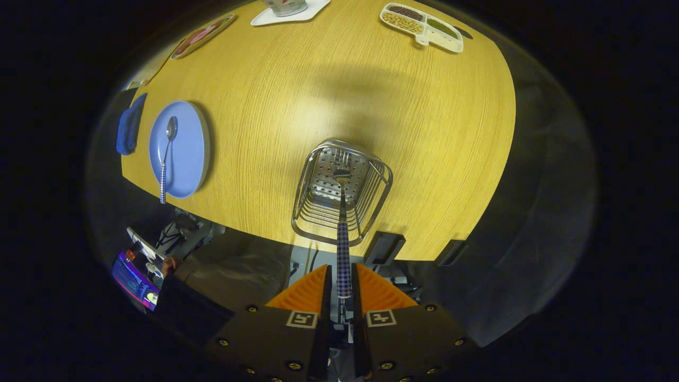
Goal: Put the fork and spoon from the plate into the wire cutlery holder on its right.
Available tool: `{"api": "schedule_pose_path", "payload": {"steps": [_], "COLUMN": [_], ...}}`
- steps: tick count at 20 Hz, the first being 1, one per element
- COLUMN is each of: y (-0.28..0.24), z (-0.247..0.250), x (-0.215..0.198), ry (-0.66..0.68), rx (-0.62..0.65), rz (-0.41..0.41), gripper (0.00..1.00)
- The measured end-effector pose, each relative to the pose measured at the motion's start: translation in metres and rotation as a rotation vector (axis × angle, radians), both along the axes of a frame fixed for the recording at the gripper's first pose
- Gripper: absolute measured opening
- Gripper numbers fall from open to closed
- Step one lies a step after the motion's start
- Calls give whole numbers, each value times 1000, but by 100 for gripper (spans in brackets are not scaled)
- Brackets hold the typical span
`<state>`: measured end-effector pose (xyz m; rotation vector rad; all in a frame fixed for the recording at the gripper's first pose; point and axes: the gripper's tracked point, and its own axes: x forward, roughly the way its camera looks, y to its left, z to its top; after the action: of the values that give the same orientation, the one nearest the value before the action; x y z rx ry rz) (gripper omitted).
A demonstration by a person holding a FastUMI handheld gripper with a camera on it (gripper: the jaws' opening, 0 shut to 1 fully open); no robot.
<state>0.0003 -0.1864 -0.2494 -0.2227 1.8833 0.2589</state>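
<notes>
The fingers (342,284) pinch the fork (343,233) by the end of its handle, one finger pressed to each side; the fork runs straight ahead from between them, its head down inside the wire cutlery holder (342,191), which stands just ahead of the fingers on the desk (371,95); the tines sit against the holder's perforated metal floor, though whether they touch it I cannot tell. The fork has a blue-and-white checked handle and a plain metal neck and head; the holder is a rounded rectangular basket of bright wire loops, open at the top, near the desk's edge.

Well off to the left of the holder lies the plate (183,151), pale blue and round with a raised rim; on it rests the spoon (166,154), bowl toward the far side, its checked handle of the same pattern reaching past the plate's near rim and over the desk's edge; a blue cloth (129,126) lies just beyond the plate on its outer side.

Far beyond the fingers, across the yellow wood-grain desk, sits a white divided tray (424,26) holding beans and grains in separate compartments; a white mat (289,13) with a glass vessel on it and an oval dish (201,36) lie along the same far side.
</notes>
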Motion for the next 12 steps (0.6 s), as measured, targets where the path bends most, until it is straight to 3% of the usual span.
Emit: {"api": "schedule_pose_path", "payload": {"steps": [5, 12], "y": [15, 80], "z": [20, 48], "x": [0, -18], "ry": [-97, -233], "rx": [31, 119], "rz": [7, 13], "gripper": [19, 19]}}
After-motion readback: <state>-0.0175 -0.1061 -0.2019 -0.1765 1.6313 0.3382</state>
